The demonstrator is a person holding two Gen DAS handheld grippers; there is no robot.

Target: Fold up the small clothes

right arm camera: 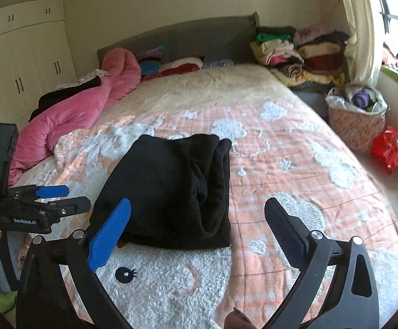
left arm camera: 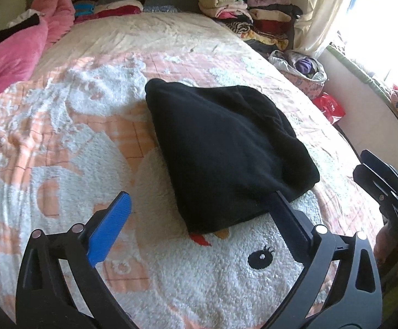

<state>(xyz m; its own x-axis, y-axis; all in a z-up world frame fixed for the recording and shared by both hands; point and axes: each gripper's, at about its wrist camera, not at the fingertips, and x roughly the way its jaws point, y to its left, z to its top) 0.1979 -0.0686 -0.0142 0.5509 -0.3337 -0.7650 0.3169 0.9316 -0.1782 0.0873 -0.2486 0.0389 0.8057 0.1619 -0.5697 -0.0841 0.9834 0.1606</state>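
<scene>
A black garment (left arm camera: 226, 150) lies folded into a thick bundle on the pink and white fleece blanket (left arm camera: 61, 137) of the bed. My left gripper (left arm camera: 199, 194) hangs over its near edge, jaws wide open; its black fingertip (left arm camera: 275, 196) overlaps the garment's near corner and nothing is gripped. In the right wrist view the same black garment (right arm camera: 171, 186) rests ahead of my right gripper (right arm camera: 199, 203), also wide open and empty above the blanket (right arm camera: 295, 178). The left gripper (right arm camera: 67, 196) appears at that view's left edge, held by a hand.
A pink duvet (right arm camera: 83, 109) is heaped along the bed's left side. Folded clothes (right arm camera: 295, 52) are stacked at the head on the right. A floral basket (right arm camera: 355, 120) and a red bag (right arm camera: 389, 148) stand beside the bed under the window.
</scene>
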